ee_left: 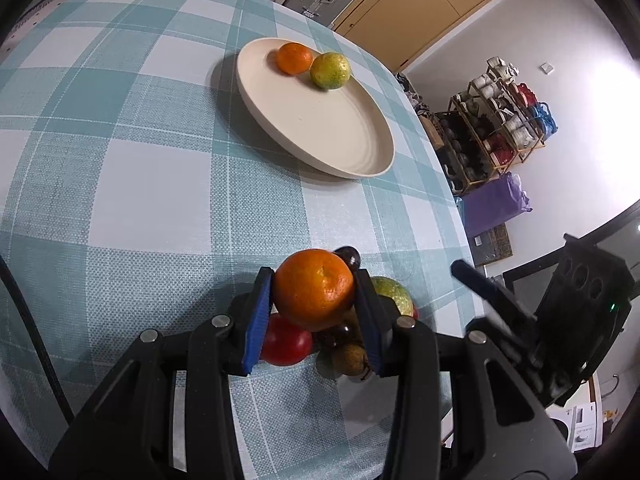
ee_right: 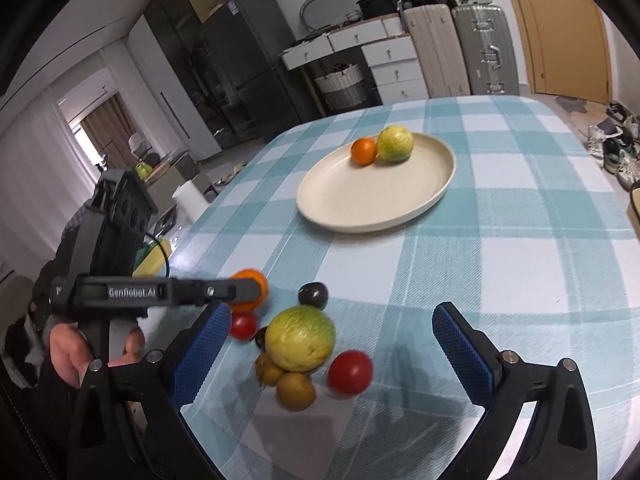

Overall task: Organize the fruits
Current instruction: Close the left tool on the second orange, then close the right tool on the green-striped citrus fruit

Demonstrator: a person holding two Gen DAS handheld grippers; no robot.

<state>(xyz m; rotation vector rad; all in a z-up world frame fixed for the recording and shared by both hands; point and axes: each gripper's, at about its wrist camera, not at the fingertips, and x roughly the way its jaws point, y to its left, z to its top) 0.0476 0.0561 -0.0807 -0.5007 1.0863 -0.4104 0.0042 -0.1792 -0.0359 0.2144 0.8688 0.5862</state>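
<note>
My left gripper (ee_left: pixel 314 292) is shut on an orange (ee_left: pixel 314 288) and holds it above a pile of fruit; it also shows in the right wrist view (ee_right: pixel 248 290). The pile holds a yellow-green citrus (ee_right: pixel 300 338), two red tomatoes (ee_right: pixel 350 372) (ee_right: pixel 243 325), a dark plum (ee_right: pixel 313 294) and brown small fruits (ee_right: pixel 296 390). My right gripper (ee_right: pixel 332 344) is open above the pile, empty. A cream plate (ee_right: pixel 360 200) farther off holds an orange (ee_right: pixel 364 151) and a green-yellow citrus (ee_right: pixel 395 143); the plate also shows in the left wrist view (ee_left: pixel 320 128).
The table has a teal and white checked cloth (ee_right: pixel 500 220). Its right edge in the left wrist view drops to a floor with a rack of cups (ee_left: pixel 504 120) and a purple bag (ee_left: pixel 496 204). Suitcases (ee_right: pixel 480 48) and drawers stand beyond the far edge.
</note>
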